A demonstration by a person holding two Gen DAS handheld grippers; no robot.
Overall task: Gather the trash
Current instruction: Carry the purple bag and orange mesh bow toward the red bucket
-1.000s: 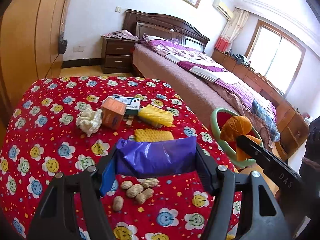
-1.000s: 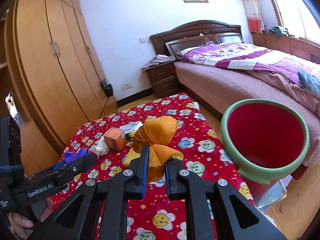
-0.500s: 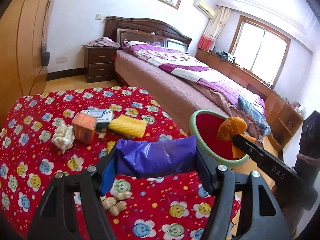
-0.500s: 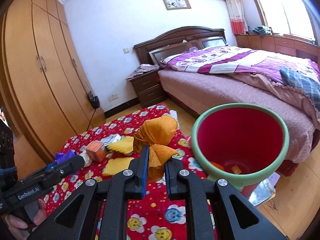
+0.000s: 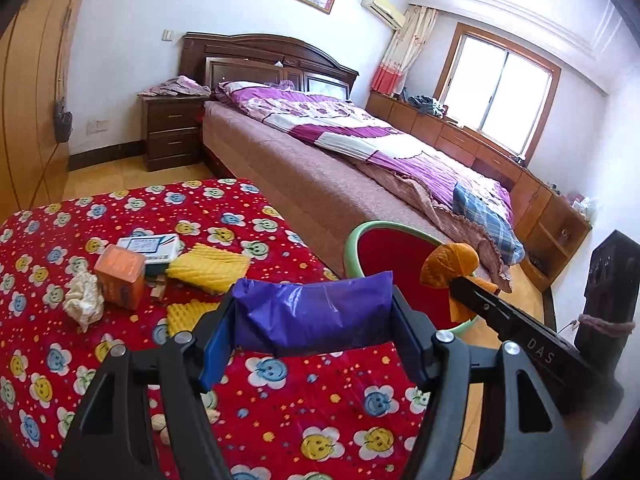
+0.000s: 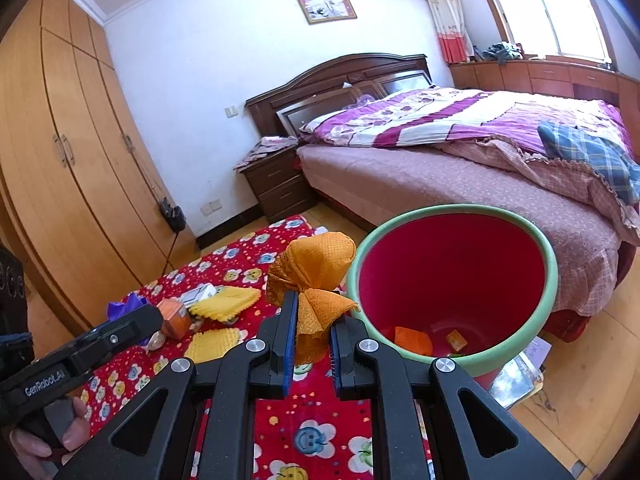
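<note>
Two tools loaded: left tool (image 5: 312, 316) clamped on purple plastic bag (image 5: 316, 312), right tool (image 6: 312, 340) clamped on orange mesh wad (image 6: 316, 276). Both above red cloth-covered desk (image 5: 280, 400), beside red green-rimmed bin (image 6: 552, 276). Orange box (image 5: 120, 280), crumpled tissue (image 5: 84, 300), yellow wrappers (image 5: 208, 268) lying on desk.

Sunlit bedroom (image 5: 360, 148) (wooden wardrobe (image 6: 60, 160))

The left claw (image 5: 312, 320) is matt black plastic with smooth blue pads and metal pivot pins, and between its pads sits a glossy, crinkled purple plastic bag (image 5: 310, 312). Between the right claw (image 6: 312, 336) pads is a coarse-woven orange mesh cloth (image 6: 312, 272). Ahead of it, the bin (image 6: 552, 276) is smooth, semi-gloss plastic; below both, the surface (image 5: 300, 412) carries soft matt printed cloth.
</note>
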